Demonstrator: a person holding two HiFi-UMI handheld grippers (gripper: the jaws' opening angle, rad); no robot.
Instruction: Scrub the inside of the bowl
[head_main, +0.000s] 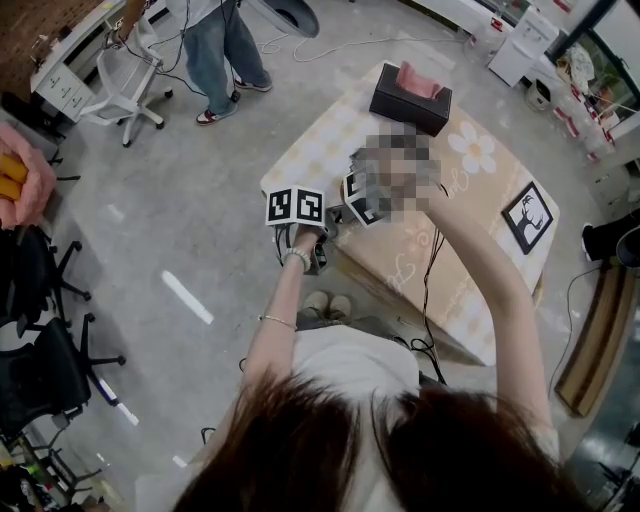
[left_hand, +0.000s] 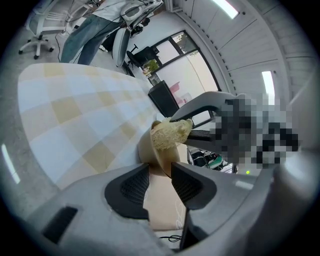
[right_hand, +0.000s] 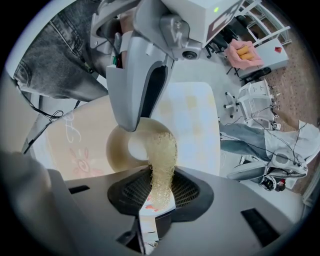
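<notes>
Pinching the wall of the beige bowl between the closed jaws of the left gripper, holding it up above the checked counter, opening turned toward the other gripper. Pressing a yellowish mesh scrubber against the bowl's inside, just under the rim. Clamping that scrubber tight in the right gripper, pointing steeply down. Leaving a black tissue box standing farther back on the counter.

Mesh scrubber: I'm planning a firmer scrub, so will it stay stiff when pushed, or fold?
Probably floppy: the mesh scrubber curves over from the right tool into the bowl. Its open netting suggests it is light and would squash under a push. Its rough weave should resist slipping.
</notes>
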